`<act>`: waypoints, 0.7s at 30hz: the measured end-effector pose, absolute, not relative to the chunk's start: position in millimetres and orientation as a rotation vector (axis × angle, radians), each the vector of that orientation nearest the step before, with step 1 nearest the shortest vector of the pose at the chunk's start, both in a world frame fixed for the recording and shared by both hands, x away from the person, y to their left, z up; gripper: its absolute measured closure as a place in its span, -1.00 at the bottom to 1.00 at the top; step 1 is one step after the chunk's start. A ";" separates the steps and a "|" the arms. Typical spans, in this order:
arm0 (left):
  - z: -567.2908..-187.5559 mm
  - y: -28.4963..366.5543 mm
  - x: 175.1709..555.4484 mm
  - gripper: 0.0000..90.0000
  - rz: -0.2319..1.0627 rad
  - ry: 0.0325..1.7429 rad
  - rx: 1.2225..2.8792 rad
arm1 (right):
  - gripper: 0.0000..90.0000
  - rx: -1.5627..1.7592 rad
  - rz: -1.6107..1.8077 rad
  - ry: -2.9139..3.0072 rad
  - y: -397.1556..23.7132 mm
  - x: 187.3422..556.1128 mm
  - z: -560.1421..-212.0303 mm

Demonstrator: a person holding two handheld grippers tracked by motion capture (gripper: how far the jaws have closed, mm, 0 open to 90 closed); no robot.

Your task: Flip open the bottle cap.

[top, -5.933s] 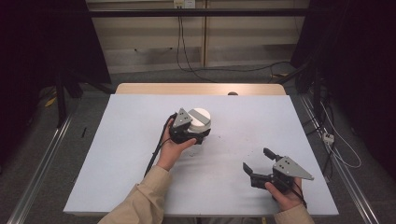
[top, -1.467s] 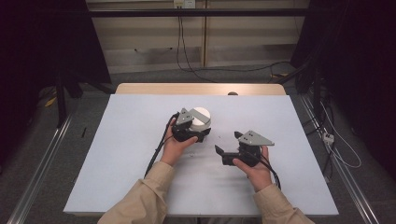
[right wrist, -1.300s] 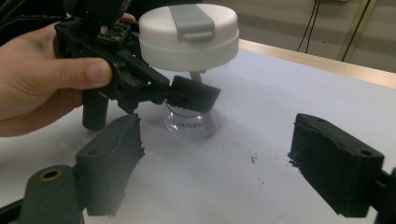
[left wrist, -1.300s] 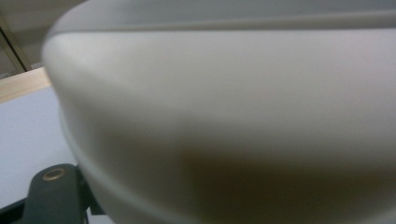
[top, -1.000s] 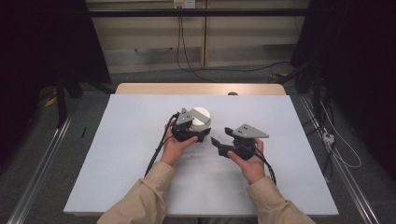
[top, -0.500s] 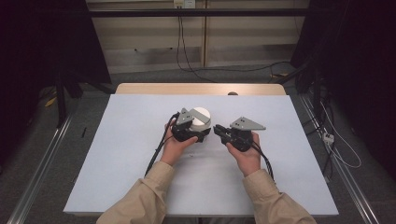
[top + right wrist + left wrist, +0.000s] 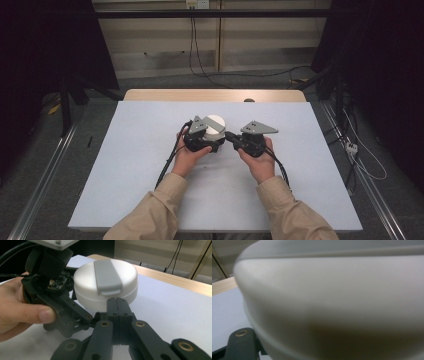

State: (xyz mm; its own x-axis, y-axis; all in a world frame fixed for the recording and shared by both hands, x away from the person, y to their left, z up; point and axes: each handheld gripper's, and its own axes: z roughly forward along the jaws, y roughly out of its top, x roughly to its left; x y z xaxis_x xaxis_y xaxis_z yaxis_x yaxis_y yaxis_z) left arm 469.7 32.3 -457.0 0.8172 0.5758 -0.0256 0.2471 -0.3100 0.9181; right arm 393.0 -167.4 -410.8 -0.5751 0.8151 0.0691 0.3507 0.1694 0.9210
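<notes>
Since the earliest high view we have brought our right gripper (image 7: 231, 136) from the near right part of the table (image 7: 125, 175) up and leftward, until it sits just beside our left gripper (image 7: 212, 142) in the middle of the white surface. Its jaws have just been closing, and in the right gripper view (image 7: 117, 305) they now stand pressed flat together with nothing between them, their joined tip right at the lower side wall of the container; whether it touches we cannot tell. Our left hand has stayed where it was throughout.

The round white container (image 7: 106, 283) stands upright, its axis vertical and its lid on top. A grey tab (image 7: 107, 277) lies across the lid; its long axis runs roughly away from our right gripper, with the raised lip end nearest those jaws.

Just past our right gripper's tip, the container sits against our left gripper (image 7: 62, 312), which comes at it from the left of the right gripper view. In the left gripper view the container's wall (image 7: 337, 302) is very close to the camera. That gripper's jaws are nearly closed; we cannot see what they pinch.
</notes>
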 end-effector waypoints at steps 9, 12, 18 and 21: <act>-456.9 32.2 469.6 -0.59 0.373 0.619 1.900 | 1.00 1.084 1.406 2.007 -164.7 395.0 -405.1; -456.9 32.2 469.5 -0.59 0.373 0.619 1.900 | 1.00 1.075 1.410 2.004 -164.2 396.5 -401.2; -456.7 32.4 469.7 -0.59 0.375 0.617 1.904 | 1.00 1.056 1.424 1.999 -160.6 400.1 -394.6; -456.7 32.4 469.7 -0.59 0.375 0.616 1.905 | 1.00 1.041 1.430 1.996 -158.6 401.7 -392.0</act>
